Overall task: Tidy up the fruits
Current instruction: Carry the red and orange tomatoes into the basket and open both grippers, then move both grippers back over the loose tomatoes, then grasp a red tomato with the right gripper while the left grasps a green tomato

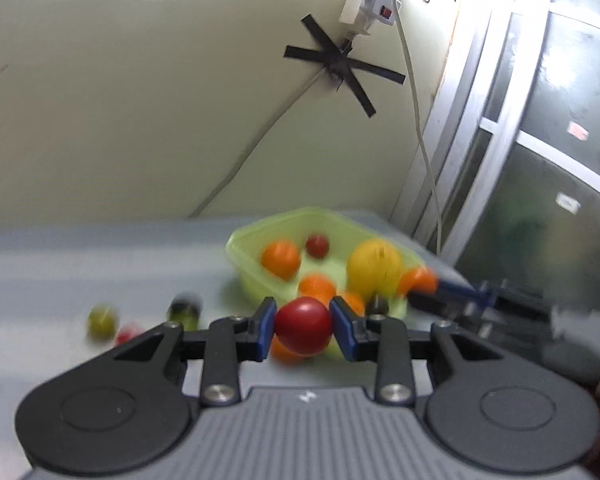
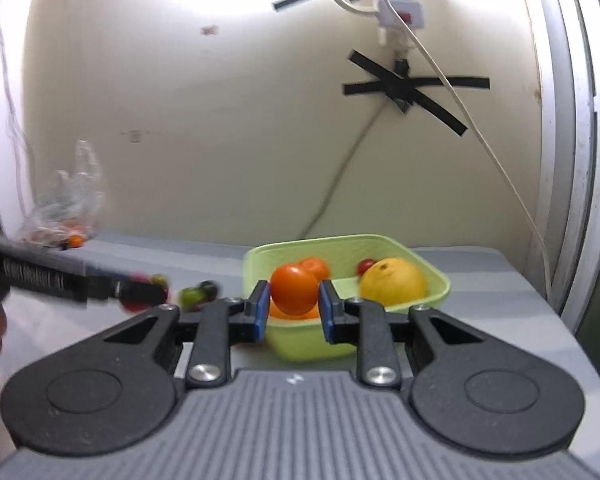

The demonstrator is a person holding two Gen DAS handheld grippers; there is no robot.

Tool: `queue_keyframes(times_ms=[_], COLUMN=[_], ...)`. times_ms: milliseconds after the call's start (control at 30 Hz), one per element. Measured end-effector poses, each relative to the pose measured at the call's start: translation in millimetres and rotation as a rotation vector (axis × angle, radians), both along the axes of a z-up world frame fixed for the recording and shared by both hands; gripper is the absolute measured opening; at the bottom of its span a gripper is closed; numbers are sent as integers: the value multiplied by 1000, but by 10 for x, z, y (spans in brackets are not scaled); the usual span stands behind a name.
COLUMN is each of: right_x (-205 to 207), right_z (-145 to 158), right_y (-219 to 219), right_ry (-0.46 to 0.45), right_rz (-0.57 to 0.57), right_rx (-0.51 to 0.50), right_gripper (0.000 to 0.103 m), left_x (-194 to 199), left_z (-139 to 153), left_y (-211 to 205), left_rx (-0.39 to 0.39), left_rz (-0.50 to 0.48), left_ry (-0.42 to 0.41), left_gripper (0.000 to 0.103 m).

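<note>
The grey bench (image 2: 480, 280) carries a green tub (image 2: 436, 280), its long axis running away toward the wall, with a yellow fruit (image 2: 394, 282) inside. The right tool (image 2: 293, 312) grips an orange fruit (image 2: 294, 288) above the tub's near edge. The left tool (image 1: 303, 330) grips a round red fruit (image 1: 303, 325) just before the tub.

- left gripper (image 1: 303, 330) points slightly downward, its blue pads (image 1: 265, 330) pressed on a red fruit (image 1: 303, 325) at 12 o'clock.
- right gripper (image 2: 293, 306) points nearly level, its blue pads (image 2: 327, 312) clamped on an orange fruit (image 2: 294, 289) at 12 o'clock.
</note>
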State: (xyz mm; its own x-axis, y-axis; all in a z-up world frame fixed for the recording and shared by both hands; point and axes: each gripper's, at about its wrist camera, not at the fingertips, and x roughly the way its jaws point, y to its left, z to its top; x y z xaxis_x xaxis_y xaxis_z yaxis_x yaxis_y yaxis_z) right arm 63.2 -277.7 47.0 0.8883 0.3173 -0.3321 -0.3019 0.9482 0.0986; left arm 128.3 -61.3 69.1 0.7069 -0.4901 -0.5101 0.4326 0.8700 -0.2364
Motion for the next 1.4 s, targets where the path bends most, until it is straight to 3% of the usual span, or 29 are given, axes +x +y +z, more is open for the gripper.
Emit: queue_keyframes(times_ms=[267,367,433,533,700,833,933,1000,1167,1400], right_x=[309,305,267,181,19,-50,-100,-133,-44,272], right_z=[-217,-226,-214,-183,-116,-40,0,-7,-117,-134], right_y=[-52,-115,-157,-222,-301,-288,-122,102,773,1259], right_ry=[33,23,13,-17,-87,-123,-78,-49,4,78], right_rz=[-42,-54,-59,-76,-87,-26,84,150,218,270], right_rx=[-25,-14,-3,7,41,93,116,80,-111,-118], right_gripper=[30,45,47,47,47,47,47,47,47,47], left_x=[755,799,728,609,262,40,1,54,173,639], left_z=[-223,-301,-300,-156,49,-119,-344,-460,-502,-573], left_y=[-528,-620,-598,-412,266,863,1197,1351,1438,1307], left_rx=[43,55,49,-1,-58,-33,-24,-41,-79,-59], left_rz=[14,16,17,19,92,185,230,255,247,233], left_ry=[76,84,71,45,-24,-5,50,94,106,152], left_gripper=[31,43,45,45,45,45,45,45,44,45])
